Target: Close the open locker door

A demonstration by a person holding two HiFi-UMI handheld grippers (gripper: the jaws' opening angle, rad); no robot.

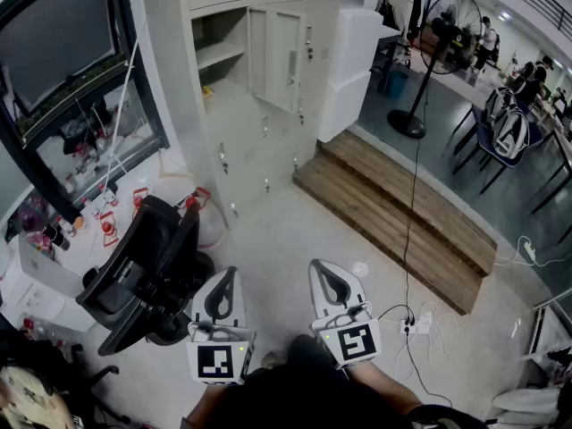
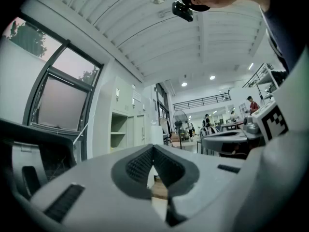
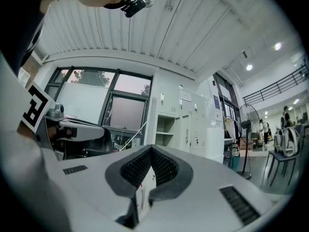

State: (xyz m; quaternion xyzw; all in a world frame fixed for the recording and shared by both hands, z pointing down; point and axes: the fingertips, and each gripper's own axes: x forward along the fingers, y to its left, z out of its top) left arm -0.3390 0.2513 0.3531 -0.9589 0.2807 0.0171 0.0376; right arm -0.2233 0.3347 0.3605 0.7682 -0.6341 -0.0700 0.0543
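Observation:
The grey locker bank (image 1: 268,141) stands ahead at the far side of the floor. One upper compartment (image 1: 219,52) is open, with a shelf inside, and its door (image 1: 284,58) swings out to the right. Both grippers hang low and close to me, well short of the lockers. My left gripper (image 1: 226,280) and right gripper (image 1: 327,271) are both shut with nothing between their pads. In the left gripper view the shut gripper (image 2: 153,150) points toward the open compartment (image 2: 118,134). The right gripper view shows the gripper (image 3: 151,151) shut below the open compartment (image 3: 165,132).
A black office chair (image 1: 147,271) stands just left of my left gripper. A wooden step (image 1: 393,213) runs diagonally to the right of the lockers. A standing fan (image 1: 447,25), its cable and a power strip (image 1: 416,324) lie to the right. White boxes (image 1: 353,61) stand beside the lockers.

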